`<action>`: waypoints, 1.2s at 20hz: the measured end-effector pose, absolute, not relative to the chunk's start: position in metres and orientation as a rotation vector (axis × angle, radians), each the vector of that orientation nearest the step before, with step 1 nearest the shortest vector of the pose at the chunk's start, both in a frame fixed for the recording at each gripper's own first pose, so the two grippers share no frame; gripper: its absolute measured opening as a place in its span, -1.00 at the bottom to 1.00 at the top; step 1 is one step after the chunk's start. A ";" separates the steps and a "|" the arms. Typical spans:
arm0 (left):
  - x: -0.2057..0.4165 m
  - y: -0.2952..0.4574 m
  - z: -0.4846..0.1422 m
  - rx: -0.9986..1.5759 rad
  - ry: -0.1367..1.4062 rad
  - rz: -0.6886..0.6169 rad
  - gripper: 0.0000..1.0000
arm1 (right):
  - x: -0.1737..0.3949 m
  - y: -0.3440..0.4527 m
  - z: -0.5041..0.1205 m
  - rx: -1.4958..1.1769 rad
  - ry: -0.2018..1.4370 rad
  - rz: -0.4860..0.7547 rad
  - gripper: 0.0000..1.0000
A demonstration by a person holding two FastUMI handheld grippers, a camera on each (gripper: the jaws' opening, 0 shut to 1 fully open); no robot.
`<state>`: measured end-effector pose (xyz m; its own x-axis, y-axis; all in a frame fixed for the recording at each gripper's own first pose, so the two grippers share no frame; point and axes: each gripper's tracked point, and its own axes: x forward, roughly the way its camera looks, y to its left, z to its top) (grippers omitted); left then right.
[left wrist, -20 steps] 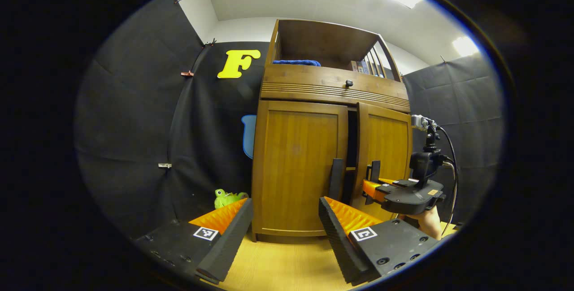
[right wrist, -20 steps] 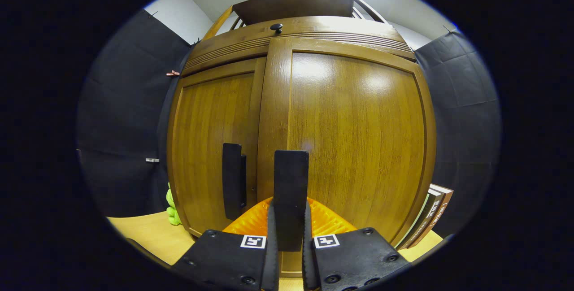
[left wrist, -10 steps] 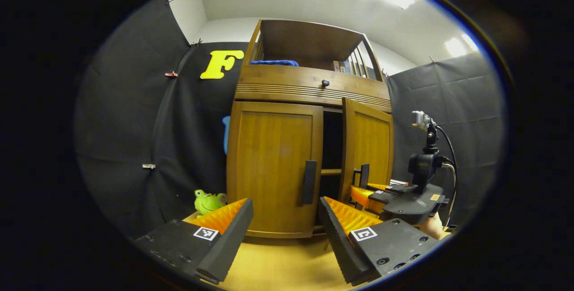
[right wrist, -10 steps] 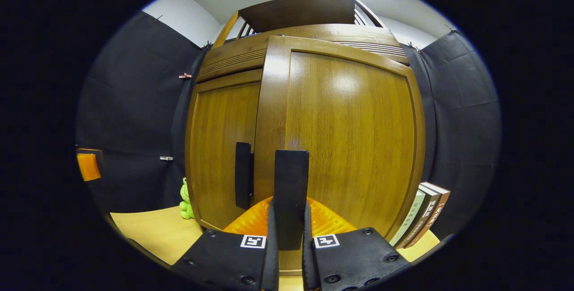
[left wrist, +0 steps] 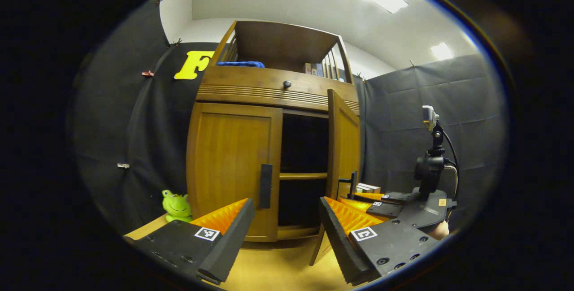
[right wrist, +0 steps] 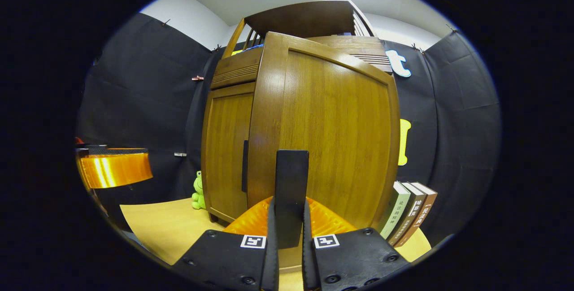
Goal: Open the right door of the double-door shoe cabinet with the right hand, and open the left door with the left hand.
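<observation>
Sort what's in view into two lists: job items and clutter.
Job: right door, swung open, its handle clamped in the right claw; left door, shut, with its handle; left claw, open, empty.

Clutter: frog toy, books, blue cloth, drawer knob.

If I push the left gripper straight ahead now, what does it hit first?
Probably the left door near its handle, just beside the open right half. The left gripper is open and centred about there; depth is uncertain.
</observation>
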<state>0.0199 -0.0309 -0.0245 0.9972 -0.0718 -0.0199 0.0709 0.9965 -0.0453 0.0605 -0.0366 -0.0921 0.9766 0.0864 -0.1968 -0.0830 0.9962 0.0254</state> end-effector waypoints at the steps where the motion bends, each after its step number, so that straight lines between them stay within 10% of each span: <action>1: 0.021 -0.041 -0.026 -0.045 0.020 -0.093 0.81 | 0.053 -0.041 -0.090 0.018 0.202 0.086 -0.52; 19: 0.045 -0.152 -0.035 -0.084 0.035 -0.286 0.81 | -0.027 -0.182 -0.064 -0.098 0.212 -0.190 -0.55; 21: 0.047 -0.156 -0.034 -0.092 0.033 -0.290 0.75 | -0.032 -0.187 -0.057 -0.076 0.200 -0.203 -0.85; 24: 0.050 -0.162 -0.034 -0.102 0.033 -0.295 0.81 | -0.035 -0.191 -0.051 -0.085 0.182 -0.232 -0.67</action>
